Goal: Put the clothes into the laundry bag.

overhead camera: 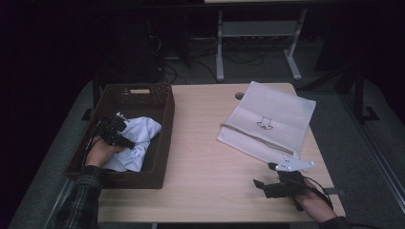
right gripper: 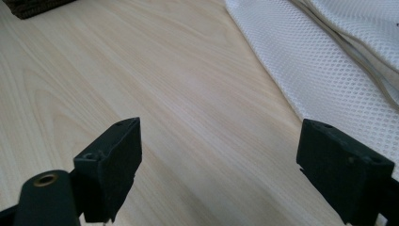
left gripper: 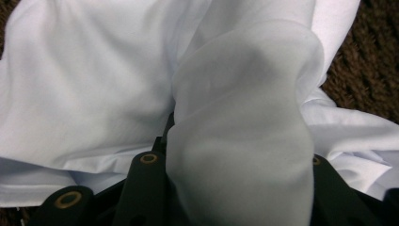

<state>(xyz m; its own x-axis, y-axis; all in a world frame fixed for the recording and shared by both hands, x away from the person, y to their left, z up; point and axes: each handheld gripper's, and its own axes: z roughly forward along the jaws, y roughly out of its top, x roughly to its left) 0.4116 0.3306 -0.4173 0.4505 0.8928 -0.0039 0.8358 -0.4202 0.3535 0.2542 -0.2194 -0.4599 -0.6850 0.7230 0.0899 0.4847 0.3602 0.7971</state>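
Note:
A crumpled white garment point(overhead camera: 141, 133) lies in a dark woven basket point(overhead camera: 165, 114) at the table's left. My left gripper point(overhead camera: 125, 142) reaches into the basket and sits on the garment. In the left gripper view a thick fold of the white garment point(left gripper: 244, 132) bulges up between the two black jaws, which pinch it. A white mesh bag point(overhead camera: 272, 119) lies flat at the table's right. My right gripper point(overhead camera: 264, 174) rests near the front right edge, just short of the bag, open with bare wood between its fingers point(right gripper: 113, 160). The mesh bag point(right gripper: 329, 61) runs along the right jaw's side.
The wooden table point(overhead camera: 200, 157) is bare between basket and bag. Brown basket weave point(left gripper: 367, 61) shows behind the garment. A basket corner point(right gripper: 33, 7) is visible far off in the right gripper view. Desk legs and cables stand in the dark beyond the table.

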